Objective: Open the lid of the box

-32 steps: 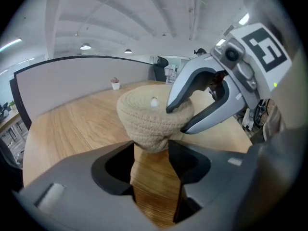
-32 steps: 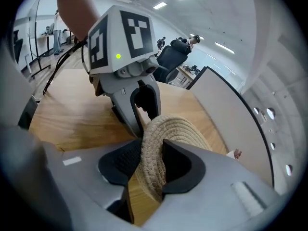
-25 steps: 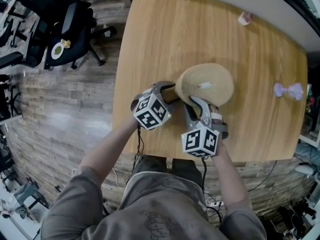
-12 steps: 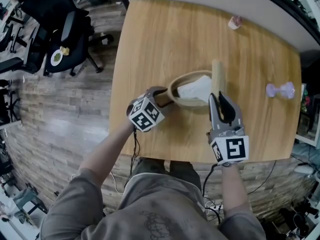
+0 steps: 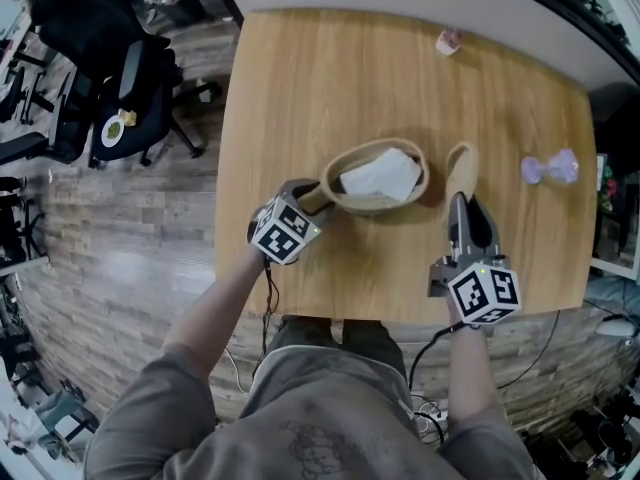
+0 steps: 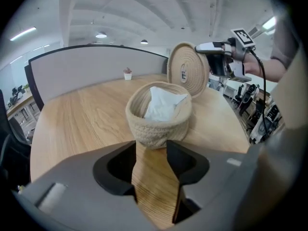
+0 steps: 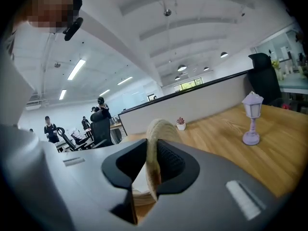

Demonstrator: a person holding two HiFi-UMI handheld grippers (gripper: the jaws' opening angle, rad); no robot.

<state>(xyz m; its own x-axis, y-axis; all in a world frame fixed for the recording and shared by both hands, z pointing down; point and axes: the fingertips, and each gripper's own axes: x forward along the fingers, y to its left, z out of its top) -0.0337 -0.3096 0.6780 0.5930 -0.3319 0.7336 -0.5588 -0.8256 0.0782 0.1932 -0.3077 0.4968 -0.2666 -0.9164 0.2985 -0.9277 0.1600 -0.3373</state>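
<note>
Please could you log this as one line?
lid: off, upright in right gripper | woven basket: open, white cloth inside | left gripper: jaws closing, nothing between

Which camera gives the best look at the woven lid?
The left gripper view: it shows the lid face-on and nearly whole, held upright by the right gripper beyond the basket. The head view shows the lid edge-on from above; the right gripper view shows only its rim, pinched between the jaws.

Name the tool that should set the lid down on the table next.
Right. The right tool grips the lid on edge beside the basket; the left tool's jaws are closing with nothing between them.
</note>
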